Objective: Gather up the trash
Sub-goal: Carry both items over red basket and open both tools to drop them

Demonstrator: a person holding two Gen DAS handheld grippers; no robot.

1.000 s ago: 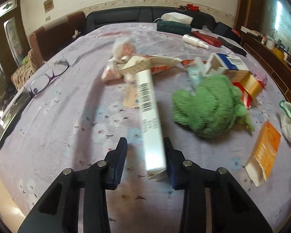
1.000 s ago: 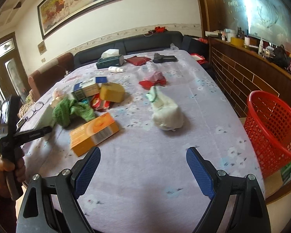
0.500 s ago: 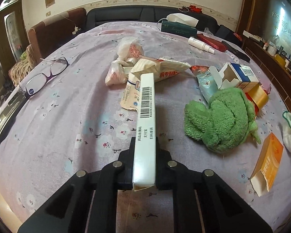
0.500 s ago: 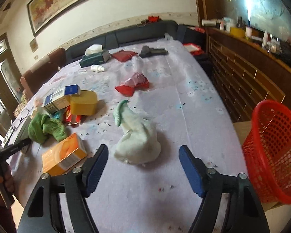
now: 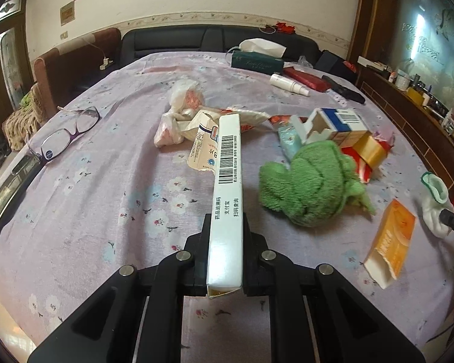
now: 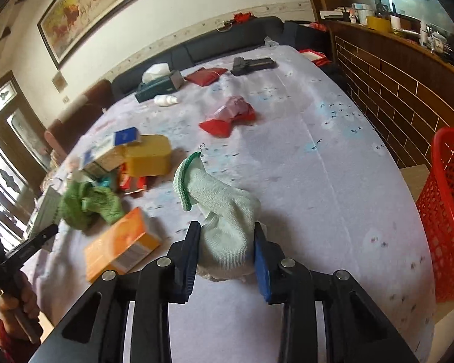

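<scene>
My left gripper (image 5: 226, 227) is shut on a long white carton (image 5: 227, 181) with a barcode, which is lifted off the purple flowered tablecloth (image 5: 106, 196) and points away from me. My right gripper (image 6: 227, 233) is shut on a pale sock with a green cuff (image 6: 218, 208), its blue pads (image 6: 261, 260) pressing both sides of the toe end. That sock (image 5: 435, 205) shows at the right edge of the left wrist view. A red mesh basket (image 6: 448, 211) stands beside the table on the right. An orange box (image 6: 121, 248) lies left of the sock.
A green fluffy cloth (image 5: 308, 181), crumpled wrappers (image 5: 184, 121), open small boxes (image 5: 333, 124) and a yellow tub (image 6: 148, 154) crowd the table's middle. Glasses (image 5: 63, 133) and a dark remote (image 5: 6, 190) lie at the left. A tissue box (image 5: 257, 60) sits at the far end.
My left gripper closed on the white carton and raised it slightly. My right gripper moved forward over the sock and closed from wide open onto it.
</scene>
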